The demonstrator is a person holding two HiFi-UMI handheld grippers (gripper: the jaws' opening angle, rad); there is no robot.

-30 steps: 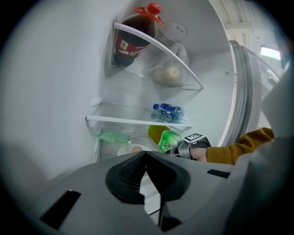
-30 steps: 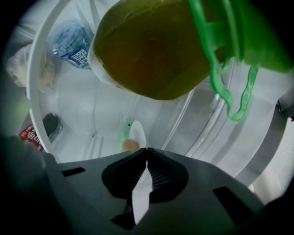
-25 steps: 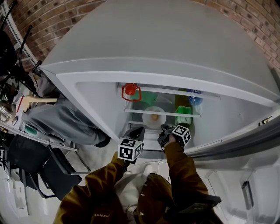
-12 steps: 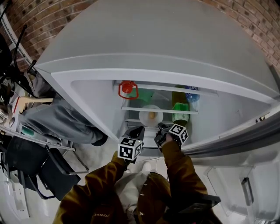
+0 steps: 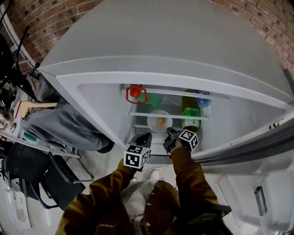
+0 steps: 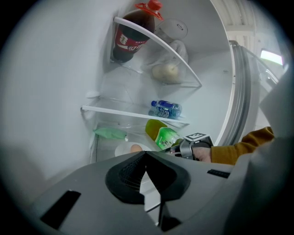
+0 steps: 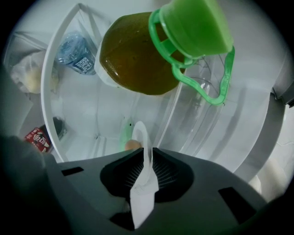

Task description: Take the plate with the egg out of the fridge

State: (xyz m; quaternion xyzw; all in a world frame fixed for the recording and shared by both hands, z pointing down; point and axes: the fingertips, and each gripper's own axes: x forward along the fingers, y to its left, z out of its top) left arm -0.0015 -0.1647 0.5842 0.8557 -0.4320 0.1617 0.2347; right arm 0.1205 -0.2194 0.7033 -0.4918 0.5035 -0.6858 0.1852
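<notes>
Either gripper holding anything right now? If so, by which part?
Right gripper pinches the plate by its near rim, edge-on between the jaws, which have just been opening slightly. Left gripper is shut and empty.

White fridge interior [image 5: 101, 105], plain, no pattern; shelf rails [image 6: 133, 112] white, shelf panels clear. White round plate [image 5: 152, 123], unpatterned. Tan-orange egg [image 5: 160, 121] on it. Tall cola bottle [image 6: 131, 39]: near-black liquid, red label with white lettering, red cap with red ring handle. Small clear water bottle [image 6: 164, 109]: blue label, white print. Round-bodied juice bottle [image 7: 133, 55]: amber-brown liquid, bright green cap [image 7: 195, 25] with matching green loop; its label is light green in the left gripper view. Pale mint-green item [image 6: 110, 133] on the plate's shelf, can't tell what. Mustard-brown sleeves [image 5: 188, 176]. Red-brown brick wall [image 5: 69, 13], pale mortar lines. Another person's grey trousers [image 5: 69, 126].
</notes>
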